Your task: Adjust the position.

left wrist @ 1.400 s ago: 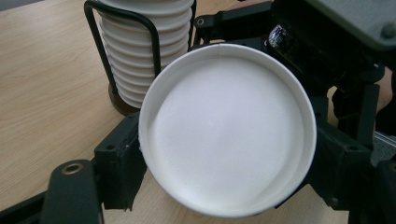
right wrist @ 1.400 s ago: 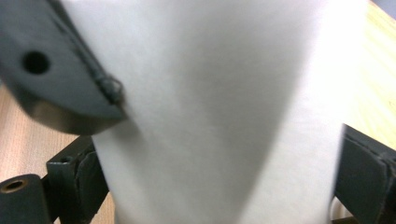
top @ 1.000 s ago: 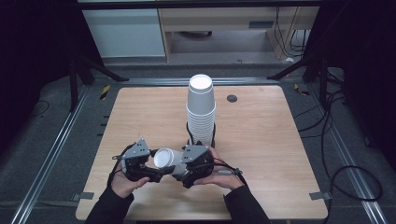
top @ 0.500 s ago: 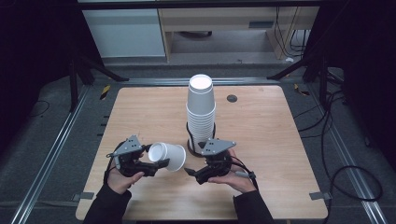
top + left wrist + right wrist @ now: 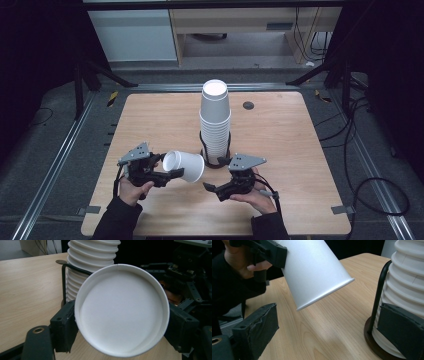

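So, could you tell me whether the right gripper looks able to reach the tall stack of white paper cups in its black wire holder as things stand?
Probably yes: the right gripper is open and empty, and the stack of white paper cups stands just beside it with bare table between; the single white cup in the left gripper lies aside.

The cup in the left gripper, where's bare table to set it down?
Bare wood spans the table left of the cup stack, and the right side past the small dark disc. Crowded: the front middle, where the cup, left gripper and right gripper meet.

Tools parted
The right tool (image 5: pixel 212 188) let go of the cup (image 5: pixel 184 166) and drew back rightward, jaws empty.
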Available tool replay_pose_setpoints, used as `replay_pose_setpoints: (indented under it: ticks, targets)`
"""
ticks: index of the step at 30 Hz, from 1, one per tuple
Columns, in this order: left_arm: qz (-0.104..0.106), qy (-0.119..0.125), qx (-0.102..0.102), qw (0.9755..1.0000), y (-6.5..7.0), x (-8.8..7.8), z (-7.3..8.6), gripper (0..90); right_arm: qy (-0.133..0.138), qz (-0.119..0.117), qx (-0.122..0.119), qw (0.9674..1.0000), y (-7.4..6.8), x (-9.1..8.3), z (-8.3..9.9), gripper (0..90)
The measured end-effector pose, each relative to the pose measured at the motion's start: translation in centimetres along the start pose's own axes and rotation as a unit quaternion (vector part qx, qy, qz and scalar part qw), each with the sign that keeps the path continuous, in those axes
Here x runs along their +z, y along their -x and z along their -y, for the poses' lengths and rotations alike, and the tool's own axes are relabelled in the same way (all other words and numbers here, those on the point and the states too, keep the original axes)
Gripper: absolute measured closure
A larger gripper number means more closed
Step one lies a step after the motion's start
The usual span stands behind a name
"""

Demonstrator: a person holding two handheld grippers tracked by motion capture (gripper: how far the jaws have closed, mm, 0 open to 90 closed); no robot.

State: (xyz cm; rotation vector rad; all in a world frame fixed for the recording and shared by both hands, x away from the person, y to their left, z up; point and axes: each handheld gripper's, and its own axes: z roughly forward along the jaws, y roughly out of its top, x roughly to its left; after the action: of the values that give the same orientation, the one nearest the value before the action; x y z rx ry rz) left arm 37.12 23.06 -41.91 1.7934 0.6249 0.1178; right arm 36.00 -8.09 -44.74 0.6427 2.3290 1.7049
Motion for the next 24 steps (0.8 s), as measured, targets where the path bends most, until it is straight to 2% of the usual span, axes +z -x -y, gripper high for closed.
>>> replay_pose_setpoints:
  ticks: [1, 5, 9, 10, 13, 19, 24]
  targets:
    - [0.000, 0.000, 0.000, 1.0000, 0.0, 0.0, 0.0, 22.4, 0.000, 0.000, 0.000, 1.0000, 0.0, 0.0, 0.0, 3.4]
    - [0.024, 0.012, -0.003, 0.9996, 0.2, 0.0, -0.2, 22.4, 0.018, -0.021, 0.013, 0.9995, 0.1, 0.1, 0.3, 3.4]
    - [0.032, 0.009, -0.001, 0.9994, 0.2, 0.1, -0.3, 22.4, 0.019, -0.033, 0.015, 0.9992, 0.0, 0.3, 0.3, 3.1]
    - [0.040, 0.007, 0.000, 0.9992, 0.3, 0.2, -0.3, 22.4, 0.016, -0.044, 0.018, 0.9987, 0.1, 0.5, 0.4, 2.4]
    - [0.054, -0.001, 0.003, 0.9985, 0.4, 0.3, -0.3, 22.4, 0.008, -0.057, 0.020, 0.9981, 0.1, 0.9, 0.6, 2.3]
    - [0.083, -0.016, 0.010, 0.9964, 0.5, 0.5, -0.4, 22.4, -0.003, -0.078, 0.015, 0.9968, 0.0, 1.6, 0.9, 2.6]
    - [0.098, -0.026, 0.019, 0.9947, 0.6, 0.6, -0.4, 22.5, -0.012, -0.088, 0.015, 0.9959, 0.1, 1.9, 1.0, 2.8]
